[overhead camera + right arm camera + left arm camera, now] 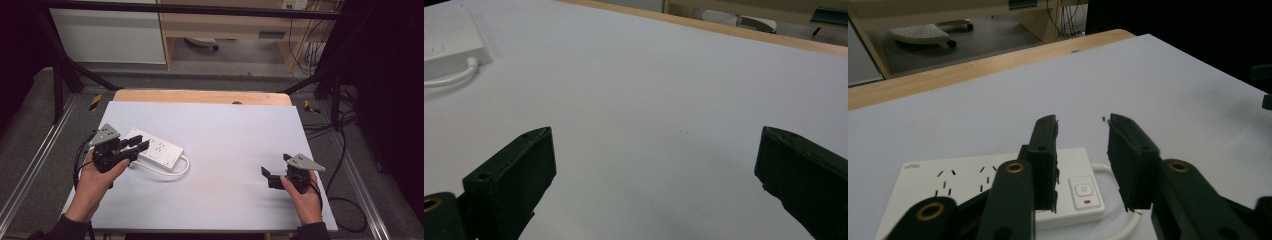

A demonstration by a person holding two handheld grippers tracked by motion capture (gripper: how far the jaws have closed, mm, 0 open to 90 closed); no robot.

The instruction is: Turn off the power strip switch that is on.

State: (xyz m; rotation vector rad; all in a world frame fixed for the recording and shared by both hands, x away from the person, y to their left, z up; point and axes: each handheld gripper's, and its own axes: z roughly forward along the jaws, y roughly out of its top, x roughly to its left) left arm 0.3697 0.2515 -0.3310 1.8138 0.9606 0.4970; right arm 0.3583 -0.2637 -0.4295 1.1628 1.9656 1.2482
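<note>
The left hand-held gripper [1081, 150] hovers released, jaws part-closed, over the white power strip [963, 182], nothing grasped yet, while the right hand-held gripper [654, 175] idles wide open.

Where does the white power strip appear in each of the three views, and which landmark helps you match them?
High view: power strip lies left of centre on the table, at the left gripper jaws.
Left gripper view: bottom left to centre, partly behind the jaws, switch end between them.
Right gripper view: top left corner, one end with its cable.
Shared landmark: the wooden table edge at the far side.
</note>
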